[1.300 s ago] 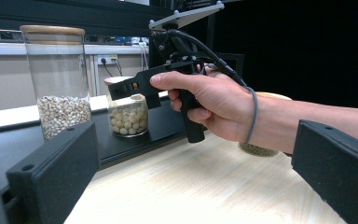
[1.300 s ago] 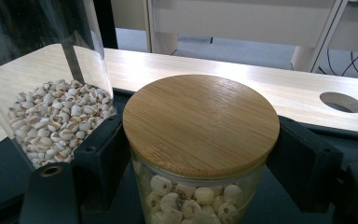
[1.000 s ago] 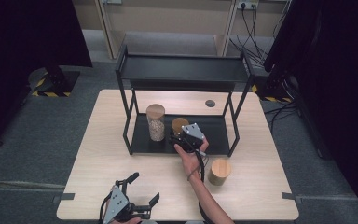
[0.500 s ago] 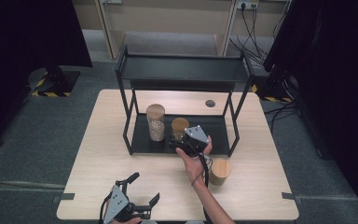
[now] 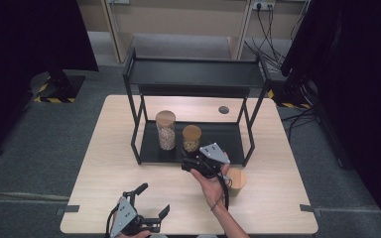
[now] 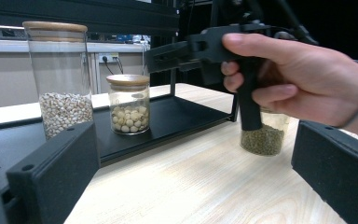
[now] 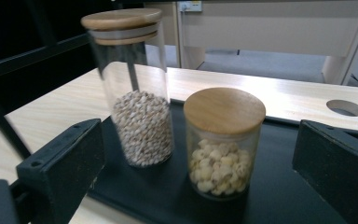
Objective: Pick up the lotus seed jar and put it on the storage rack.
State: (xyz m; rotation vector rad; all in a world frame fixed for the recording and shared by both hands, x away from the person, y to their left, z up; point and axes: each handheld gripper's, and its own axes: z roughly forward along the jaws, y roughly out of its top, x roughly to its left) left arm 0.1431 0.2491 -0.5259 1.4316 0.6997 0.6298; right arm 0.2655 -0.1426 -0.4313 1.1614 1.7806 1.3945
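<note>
Short jar (image 5: 191,138) w/ a wooden lid sits on the black rack's lower shelf (image 5: 230,144), just beside the tall jar (image 5: 166,130) of small grain. Right gripper (image 5: 192,163) hovers at the shelf's front edge, jaws spread wide w/ nothing between them, aimed at the short jar. Looks to me like the approach to a grasp; next move prob. calls for easing fwd so the jaws pass either side of the glass w/o nudging the tall jar, then closing. Left gripper (image 5: 154,206) rests near the table's front edge, jaws apart, empty. Right gripper view gives the short jar's (image 7: 224,140) pale round contents and the gap to its neighbour (image 7: 137,84). Left gripper view adds a third jar (image 6: 264,135) of green grains on the table behind the right hand (image 6: 303,79), which the high view shows as a lid (image 5: 236,178) beside the wrist.
</note>
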